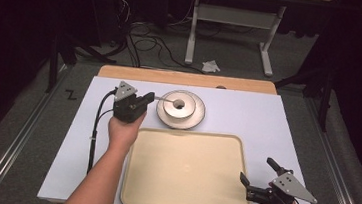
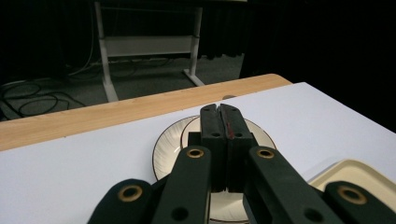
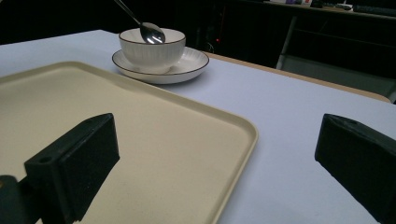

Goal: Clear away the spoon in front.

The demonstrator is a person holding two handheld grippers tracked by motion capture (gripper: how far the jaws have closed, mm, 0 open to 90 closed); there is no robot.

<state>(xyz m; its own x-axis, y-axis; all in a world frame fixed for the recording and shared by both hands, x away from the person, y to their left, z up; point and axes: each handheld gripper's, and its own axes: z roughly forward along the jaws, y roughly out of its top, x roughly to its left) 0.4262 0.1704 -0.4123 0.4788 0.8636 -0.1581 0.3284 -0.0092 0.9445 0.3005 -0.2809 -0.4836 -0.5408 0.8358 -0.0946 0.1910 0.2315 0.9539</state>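
A white bowl (image 1: 186, 109) stands on a white saucer (image 1: 199, 115) at the table's far middle, just behind a cream tray (image 1: 191, 134). My left gripper (image 1: 150, 97) is to the left of the bowl, shut on the handle of a metal spoon (image 1: 165, 99). The spoon's head (image 3: 152, 32) hangs at the bowl's (image 3: 152, 53) rim. In the left gripper view the jaws (image 2: 219, 108) are pressed together above the saucer (image 2: 164, 150), and they hide the spoon. My right gripper (image 1: 258, 172) rests open at the tray's near right corner (image 3: 140, 116), holding nothing.
A wooden strip (image 1: 186, 79) runs along the table's far edge. Beyond it are floor cables (image 1: 149, 43) and a white table frame (image 1: 232, 21). White tabletop (image 1: 277, 126) lies bare to the right of the tray and the saucer (image 3: 187, 63).
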